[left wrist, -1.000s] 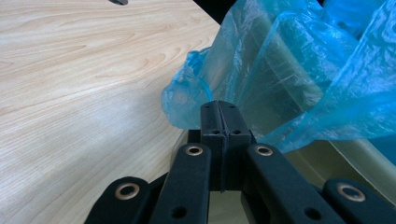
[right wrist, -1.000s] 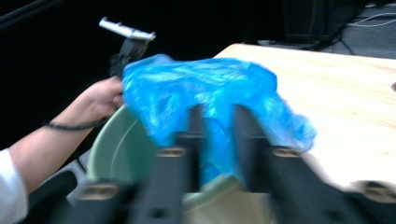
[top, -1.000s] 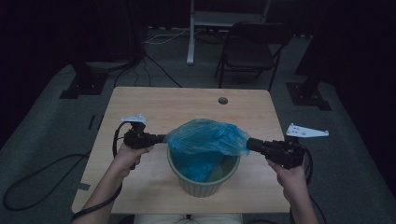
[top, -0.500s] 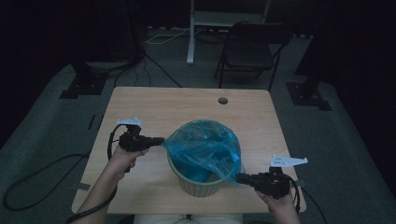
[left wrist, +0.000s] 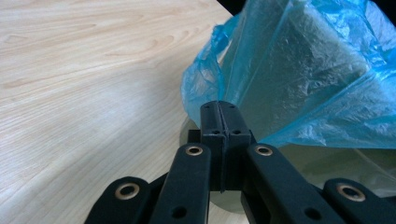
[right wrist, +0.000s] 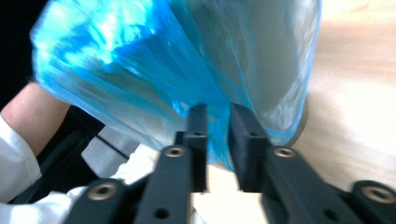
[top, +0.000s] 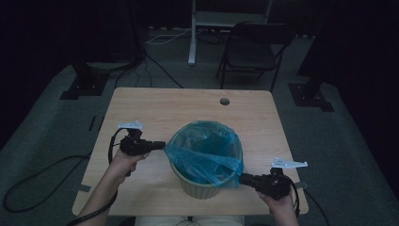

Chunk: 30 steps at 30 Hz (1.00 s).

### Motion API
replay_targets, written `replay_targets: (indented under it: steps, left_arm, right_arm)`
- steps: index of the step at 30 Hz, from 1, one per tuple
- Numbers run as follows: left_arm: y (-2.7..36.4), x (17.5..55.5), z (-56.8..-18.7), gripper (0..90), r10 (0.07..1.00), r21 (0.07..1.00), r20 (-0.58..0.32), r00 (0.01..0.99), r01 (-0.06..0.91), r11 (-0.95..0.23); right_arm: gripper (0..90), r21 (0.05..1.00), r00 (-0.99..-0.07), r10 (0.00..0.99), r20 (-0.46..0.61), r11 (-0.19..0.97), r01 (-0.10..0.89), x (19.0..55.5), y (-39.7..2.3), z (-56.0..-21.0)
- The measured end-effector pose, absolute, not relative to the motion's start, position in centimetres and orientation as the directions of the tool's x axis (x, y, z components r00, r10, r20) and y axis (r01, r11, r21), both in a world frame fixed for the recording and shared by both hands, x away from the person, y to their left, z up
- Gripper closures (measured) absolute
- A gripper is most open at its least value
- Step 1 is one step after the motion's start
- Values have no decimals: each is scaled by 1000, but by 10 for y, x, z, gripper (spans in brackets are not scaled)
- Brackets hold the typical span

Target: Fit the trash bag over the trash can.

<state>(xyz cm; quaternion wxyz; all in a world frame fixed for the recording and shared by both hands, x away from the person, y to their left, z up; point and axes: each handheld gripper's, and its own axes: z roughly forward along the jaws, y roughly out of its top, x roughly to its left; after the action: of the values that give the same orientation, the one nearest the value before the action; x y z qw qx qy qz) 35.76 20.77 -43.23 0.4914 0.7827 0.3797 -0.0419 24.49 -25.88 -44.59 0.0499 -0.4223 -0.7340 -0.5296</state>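
Blue bag [right wrist: 154, 79] film between the parted hand-held gripper [right wrist: 218, 122] jaws.

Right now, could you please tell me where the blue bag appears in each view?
High view: blue bag at centre, lining the bin.
Left gripper view: upper right.
Right gripper view: upper centre.
Shared landmark: the wooden table.

No text, label, brand, number or sign can be read on anything in these dim pictures.
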Motion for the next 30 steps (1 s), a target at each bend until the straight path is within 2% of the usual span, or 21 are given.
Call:
replay_targets:
  steps: [6, 8, 9, 12, 14, 17, 20, 22, 25, 30]
  left_arm:
    - [209, 354, -430, 900, 543, 743, -436, 718, 627, -233]
    - [208, 353, -428, 900, 541, 746, -433, 721, 623, -233]
    - [208, 353, -428, 900, 535, 749, -432, 726, 620, -236]
    - [208, 354, -427, 900, 537, 748, -434, 724, 622, -233]
    - [208, 355, -428, 900, 539, 745, -436, 721, 625, -233]
    - [208, 356, -429, 900, 533, 743, -440, 723, 626, -236]
    - [208, 356, -430, 900, 530, 743, -441, 724, 626, -237]
    - [208, 355, -430, 900, 530, 743, -440, 725, 625, -238]
    - [208, 354, -428, 900, 531, 745, -437, 726, 623, -238]
    - [210, 355, -430, 900, 543, 739, -433, 720, 628, -243]
  right_arm:
    - [597, 790, -676, 549, 491, 47, 611, 235, -270, -414]
    - [575, 799, -681, 549, 485, 39, 600, 234, -270, -410]
    - [506, 821, -696, 539, 473, 16, 570, 235, -268, -397]
    - [464, 832, -719, 522, 458, 32, 553, 242, -259, -389]
    - [466, 830, -725, 526, 444, 63, 554, 247, -252, -387]
    - [529, 821, -719, 541, 436, 87, 564, 253, -246, -389]
    - [743, 826, -720, 546, 429, 85, 557, 253, -248, -388]
    - [828, 839, -717, 566, 406, 80, 538, 249, -249, -386]
    - [836, 845, -732, 526, 433, 46, 532, 246, -251, -383]
    - [868, 892, -817, 434, 380, 62, 448, 225, -236, -372]
